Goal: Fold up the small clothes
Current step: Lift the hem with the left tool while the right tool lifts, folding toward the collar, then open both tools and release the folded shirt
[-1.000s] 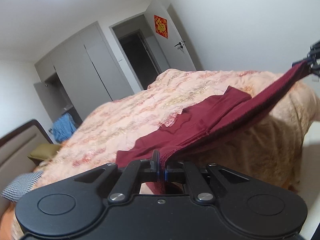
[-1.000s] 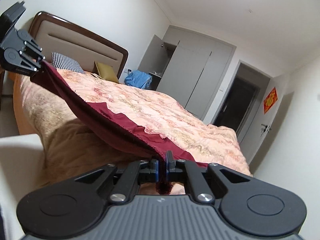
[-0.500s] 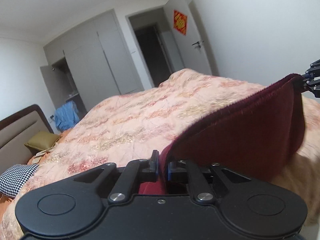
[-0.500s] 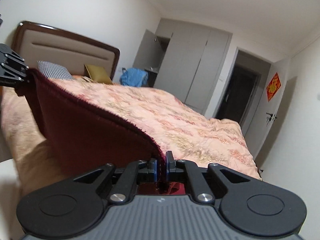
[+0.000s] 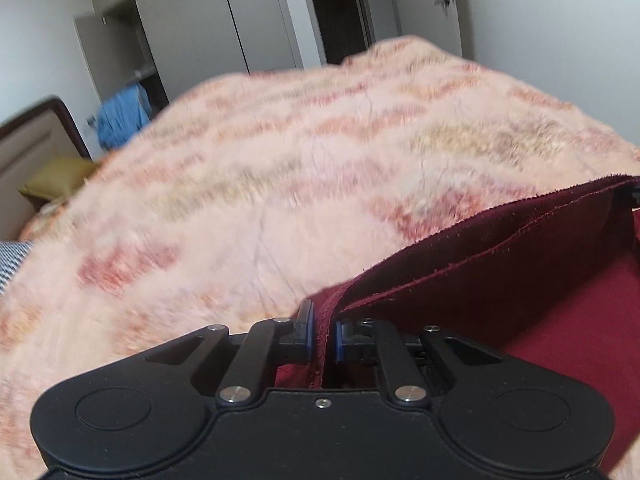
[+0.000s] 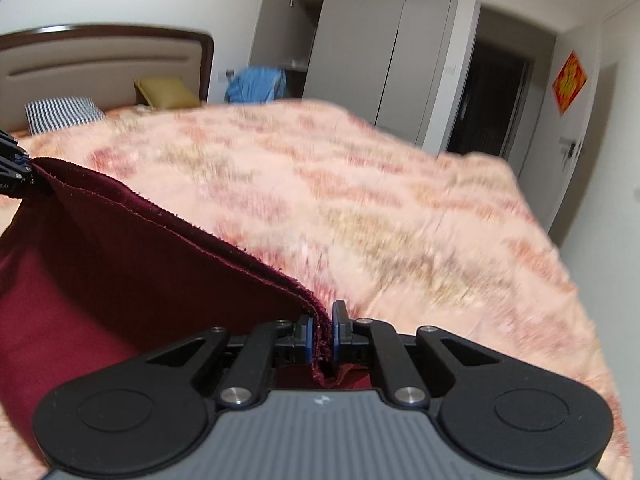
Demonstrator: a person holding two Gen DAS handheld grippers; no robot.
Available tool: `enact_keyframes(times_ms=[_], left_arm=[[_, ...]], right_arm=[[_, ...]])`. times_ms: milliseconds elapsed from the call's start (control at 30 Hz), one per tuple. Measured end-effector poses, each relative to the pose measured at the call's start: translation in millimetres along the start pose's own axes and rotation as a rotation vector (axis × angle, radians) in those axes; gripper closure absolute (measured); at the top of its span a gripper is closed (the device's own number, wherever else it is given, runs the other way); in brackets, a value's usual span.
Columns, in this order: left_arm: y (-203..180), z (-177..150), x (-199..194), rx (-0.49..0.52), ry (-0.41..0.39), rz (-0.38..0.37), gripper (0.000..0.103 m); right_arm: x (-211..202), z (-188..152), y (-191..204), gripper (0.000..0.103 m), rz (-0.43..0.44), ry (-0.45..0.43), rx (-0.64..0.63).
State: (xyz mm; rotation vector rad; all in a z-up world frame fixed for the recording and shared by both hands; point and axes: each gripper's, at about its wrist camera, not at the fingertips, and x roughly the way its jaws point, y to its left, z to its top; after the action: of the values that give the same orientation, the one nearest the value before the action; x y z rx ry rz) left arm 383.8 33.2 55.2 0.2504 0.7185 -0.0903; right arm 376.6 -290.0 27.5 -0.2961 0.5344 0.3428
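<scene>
Both grippers, left [image 5: 323,334] and right [image 6: 321,334], clamped on dark red cloth [image 5: 500,264] edge over bed [image 5: 280,184]. Risk: uneven drop, layers slip, fold lands crooked lol.

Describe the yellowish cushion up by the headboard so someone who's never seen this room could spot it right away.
Start at the bed's padded headboard with its dark wood frame. At its foot lie two cushions side by side: the olive-yellow pillow sits nearer the blue clothing, right of the black-and-white checked pillow. It is the plain, unpatterned one.
</scene>
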Motion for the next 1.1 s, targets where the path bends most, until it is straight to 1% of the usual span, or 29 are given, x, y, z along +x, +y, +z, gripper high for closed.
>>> enact_keyframes(times_ms=[67, 167, 267, 300, 333, 367, 400, 433, 467, 500, 533, 567, 633, 667, 800, 900, 1000, 1100], left_arm=[[4, -3, 19, -0.018, 0.024, -0.026, 0.093], [9, -5, 43, -0.063, 0.052, -0.068, 0.092], [14, -8, 56, -0.115, 0.065, -0.099, 0.088], [16, -9, 58, -0.130, 0.069, -0.106, 0.086], [17, -9, 61, -0.143, 0.075, -0.112, 0.084], [18, -10, 63, -0.155, 0.079, -0.116, 0.075], [20, -10, 64, -0.164, 0.078, -0.119, 0.062], [21, -10, 63, -0.171, 0.074, -0.121, 0.053], [22, -9, 62, -0.175, 0.067, -0.128, 0.033], [24, -8, 60, -0.180, 0.056, -0.139, 0.015], [25, -7, 57, -0.186, 0.038, -0.147, 0.009], [26, -7, 53, -0.193, 0.017, -0.149, 0.001], [27, -7, 44, -0.190, -0.019, -0.145, 0.001], [27, -7, 41, -0.179, -0.026, -0.144, 0.001], [29, -12, 26, -0.155, -0.073, -0.103, 0.001], [35, -18, 12, -0.160, -0.105, -0.079, 0.001], [40, -28, -4, -0.166, -0.130, -0.069, 0.001], [44, -43, -23, -0.176, -0.165, -0.062, 0.001]], right_arm=[[19, -6, -3, 0.095, 0.016, 0.028, 0.015], [36, -12, -9, 0.093, 0.046, 0.064, 0.062], [47, -15, -21, 0.088, 0.090, 0.083, 0.133], [48, -16, -24, 0.080, 0.098, 0.087, 0.148], [50, -16, -26, 0.069, 0.101, 0.086, 0.156], [51, -17, -27, 0.062, 0.103, 0.084, 0.158], [50, -17, -28, 0.053, 0.106, 0.083, 0.157], [51, -16, -28, 0.045, 0.107, 0.086, 0.153], [53, -17, -29, 0.041, 0.103, 0.090, 0.152], [53, -17, -30, 0.033, 0.099, 0.091, 0.155], [53, -17, -31, 0.026, 0.098, 0.090, 0.164], [53, -17, -33, 0.022, 0.097, 0.087, 0.176], [50, -18, -36, 0.008, 0.087, 0.077, 0.199], [49, -19, -37, 0.006, 0.081, 0.069, 0.210], [38, -25, -44, 0.002, 0.093, 0.058, 0.262], [27, -30, -48, 0.000, 0.095, 0.050, 0.275], [12, -36, -49, 0.000, 0.092, 0.038, 0.291], [-10, -50, -45, 0.000, 0.106, 0.002, 0.330]])
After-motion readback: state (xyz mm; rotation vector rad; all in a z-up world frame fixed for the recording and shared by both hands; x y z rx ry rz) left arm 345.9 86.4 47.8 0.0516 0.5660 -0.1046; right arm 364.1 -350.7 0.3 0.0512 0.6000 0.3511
